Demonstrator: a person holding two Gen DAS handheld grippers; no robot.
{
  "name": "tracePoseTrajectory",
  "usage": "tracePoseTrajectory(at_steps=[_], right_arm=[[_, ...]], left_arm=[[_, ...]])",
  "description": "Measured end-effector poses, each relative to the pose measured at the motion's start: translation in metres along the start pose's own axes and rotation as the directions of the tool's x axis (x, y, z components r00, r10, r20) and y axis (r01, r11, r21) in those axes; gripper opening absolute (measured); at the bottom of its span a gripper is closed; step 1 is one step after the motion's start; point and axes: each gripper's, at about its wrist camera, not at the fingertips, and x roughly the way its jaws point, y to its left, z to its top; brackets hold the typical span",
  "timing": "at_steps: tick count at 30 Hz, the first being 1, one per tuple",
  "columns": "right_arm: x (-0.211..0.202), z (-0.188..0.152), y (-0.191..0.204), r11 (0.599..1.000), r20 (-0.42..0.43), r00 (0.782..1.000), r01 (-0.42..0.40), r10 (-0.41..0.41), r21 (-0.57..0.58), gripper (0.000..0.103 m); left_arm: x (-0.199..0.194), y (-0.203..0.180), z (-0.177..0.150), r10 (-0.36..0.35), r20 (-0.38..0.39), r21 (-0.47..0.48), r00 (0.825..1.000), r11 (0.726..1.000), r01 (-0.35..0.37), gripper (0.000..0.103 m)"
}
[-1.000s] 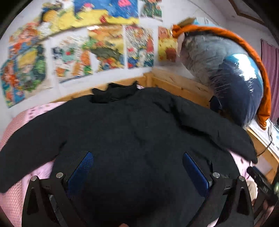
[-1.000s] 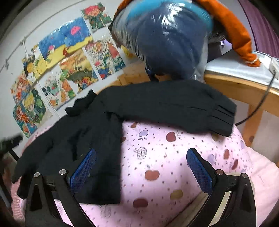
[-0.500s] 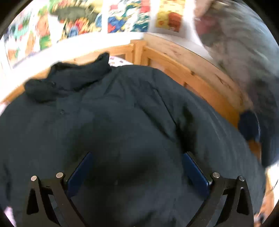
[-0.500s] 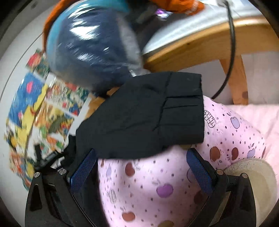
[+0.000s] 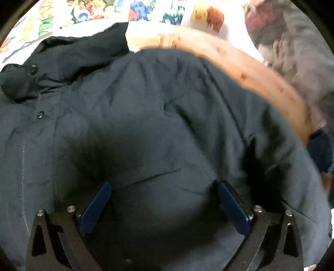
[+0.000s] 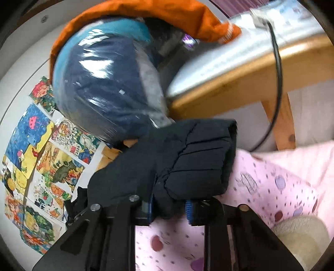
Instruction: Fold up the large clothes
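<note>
The right gripper [image 6: 169,206], its jaws closing, pinches the cuff end of a sleeve [image 6: 187,164] of the dark jacket [image 5: 146,125], the fabric bunched between its blue pads [image 6: 187,210] and bulging just ahead of them. Beneath the gripper and to its right lies a pink printed bedsheet [image 6: 271,187]. The left gripper [image 5: 163,200] hangs spread wide directly over the jacket's chest, nothing caught between its two blue pads [image 5: 96,206]; whether they touch the cloth cannot be told. The jacket fills nearly all of that view, its collar [image 5: 68,56] up and to the left of the gripper, two snap fasteners [image 5: 39,114] visible on the placket. Beyond it, a wooden bed frame [image 5: 261,79] is smeared by motion blur, and the jacket's lower part is cut off behind the gripper. Farther off from the right gripper sit one plastic-wrapped bundle [image 6: 104,83] of dark fabric, draped with an orange cloth [image 6: 167,12], and several colourful drawings [image 6: 41,156] on the wall.
</note>
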Motion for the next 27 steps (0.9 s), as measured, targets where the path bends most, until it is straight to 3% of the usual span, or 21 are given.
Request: tracePoseTrajectory(at_steps=[4,6,9,12,15,19,22,25,27], right_arm=[[-0.028,0.023,0.04,0.978,0.086,0.996,-0.019,0.038,-0.209,0.016],[-0.04,0.035,0.075,0.942,0.118,0.989,-0.044,0.088,-0.333,0.016],[-0.057,0.047,0.137,0.851,0.123,0.971,-0.116,0.207,-0.513,0.016],[-0.072,0.046,0.193,0.742,0.078,0.943,-0.202,0.324,-0.64,0.016],[-0.091,0.022,0.257,0.588,0.01,0.892,-0.29,0.453,-0.755,0.016],[-0.116,-0.04,0.32,0.335,-0.135,0.82,-0.37,0.557,-0.866,0.016],[-0.123,-0.089,0.355,0.197,-0.275,0.778,-0.451,0.565,-0.87,0.015],[-0.121,-0.136,0.386,0.099,-0.389,0.762,-0.506,0.518,-0.857,0.015],[-0.111,-0.161,0.39,0.055,-0.452,0.762,-0.534,0.465,-0.844,0.015]], left_arm=[[-0.063,0.024,-0.002,-0.159,0.131,-0.094,0.979,0.981,0.172,0.101],[-0.09,0.035,-0.002,-0.202,0.163,-0.117,0.966,0.968,0.222,0.101],[-0.139,0.054,-0.004,-0.23,0.196,-0.118,0.953,0.96,0.255,0.101],[-0.193,0.085,-0.015,-0.244,0.243,-0.092,0.939,0.958,0.272,0.101],[-0.257,0.122,-0.048,-0.316,0.33,-0.1,0.889,0.925,0.366,0.103],[-0.306,0.162,-0.091,-0.33,0.406,-0.113,0.852,0.907,0.405,0.103],[-0.327,0.194,-0.124,-0.325,0.438,-0.17,0.838,0.886,0.432,0.103],[-0.329,0.223,-0.15,-0.286,0.442,-0.234,0.85,0.878,0.418,0.103],[-0.326,0.236,-0.161,-0.288,0.453,-0.246,0.844,0.869,0.428,0.103]])
